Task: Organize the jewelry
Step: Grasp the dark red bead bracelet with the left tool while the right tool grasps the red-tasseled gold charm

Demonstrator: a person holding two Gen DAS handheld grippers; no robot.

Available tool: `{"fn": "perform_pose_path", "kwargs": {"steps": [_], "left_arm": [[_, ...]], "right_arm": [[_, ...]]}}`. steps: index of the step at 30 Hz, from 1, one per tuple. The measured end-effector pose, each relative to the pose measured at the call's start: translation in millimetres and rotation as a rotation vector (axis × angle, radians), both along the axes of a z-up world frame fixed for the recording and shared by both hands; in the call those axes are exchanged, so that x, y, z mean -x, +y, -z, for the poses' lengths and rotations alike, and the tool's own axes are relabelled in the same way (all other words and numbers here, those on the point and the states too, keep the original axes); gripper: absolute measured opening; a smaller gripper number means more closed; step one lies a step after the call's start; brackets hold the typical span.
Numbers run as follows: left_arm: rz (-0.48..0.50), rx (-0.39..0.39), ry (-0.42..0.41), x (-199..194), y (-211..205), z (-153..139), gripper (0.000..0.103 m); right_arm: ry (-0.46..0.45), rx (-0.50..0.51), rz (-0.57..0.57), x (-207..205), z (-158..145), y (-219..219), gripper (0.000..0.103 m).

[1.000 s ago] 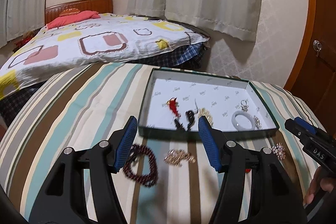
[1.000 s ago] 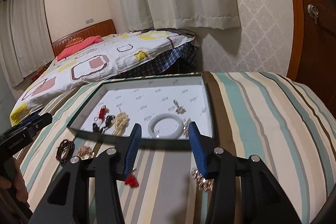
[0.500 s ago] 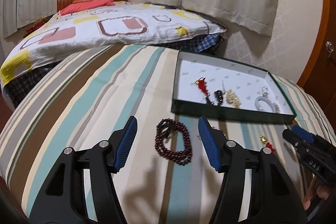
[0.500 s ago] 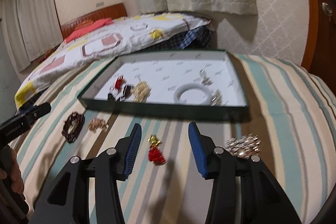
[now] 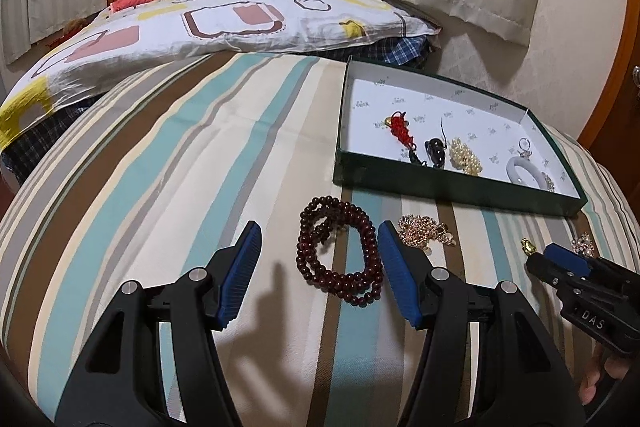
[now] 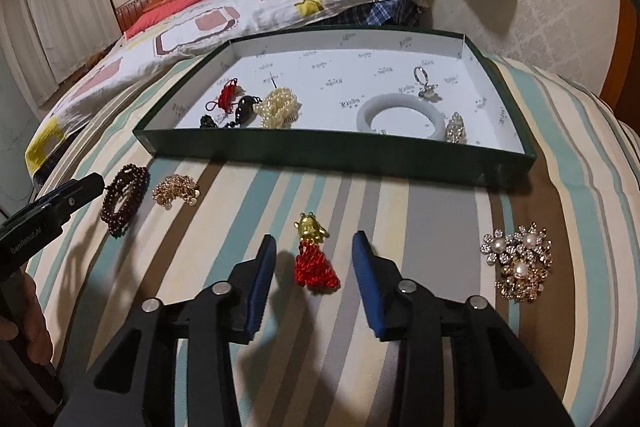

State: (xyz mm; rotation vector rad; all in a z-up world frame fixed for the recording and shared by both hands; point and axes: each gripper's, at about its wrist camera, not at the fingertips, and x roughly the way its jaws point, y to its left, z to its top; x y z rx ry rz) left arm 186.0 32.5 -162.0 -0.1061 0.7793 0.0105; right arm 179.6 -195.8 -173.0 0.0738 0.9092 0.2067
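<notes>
My left gripper is open and low over the striped cover. A dark red bead bracelet lies between its blue fingers, untouched. A gold chain bracelet lies just right of it. My right gripper is closing, with a gold charm with a red tassel between its jaws; the pads do not press on it. A pearl and crystal brooch lies to the right. The green tray beyond holds a white bangle, a pearl bracelet, a ring and a red knot charm.
The striped cover slopes away at the sides. A bed with a patterned quilt stands behind it, with curtains and a wooden door to the right. A person's hand holds the left gripper at the lower left.
Both grippers have come down toward the cover. The bead bracelet now lies between the left fingers. The right jaws have narrowed around the tassel charm.
</notes>
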Motion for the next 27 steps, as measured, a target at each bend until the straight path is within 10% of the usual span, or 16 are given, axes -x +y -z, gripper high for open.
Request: {"fn": "perform_pose_path", "kwargs": {"steps": [9,27], "left_arm": [[0.018,-0.007,0.032,-9.6,-8.3,8.0,0.059],[0.011,0.008,0.116,-26.9,-7.0,21.5,0.059]], "right_arm": [[-0.015,0.011,-0.003,2.3,-3.3,-4.0,0.011],[-0.048,-0.001,0.017,1.3,-8.5,-11.1,0.011]]}}
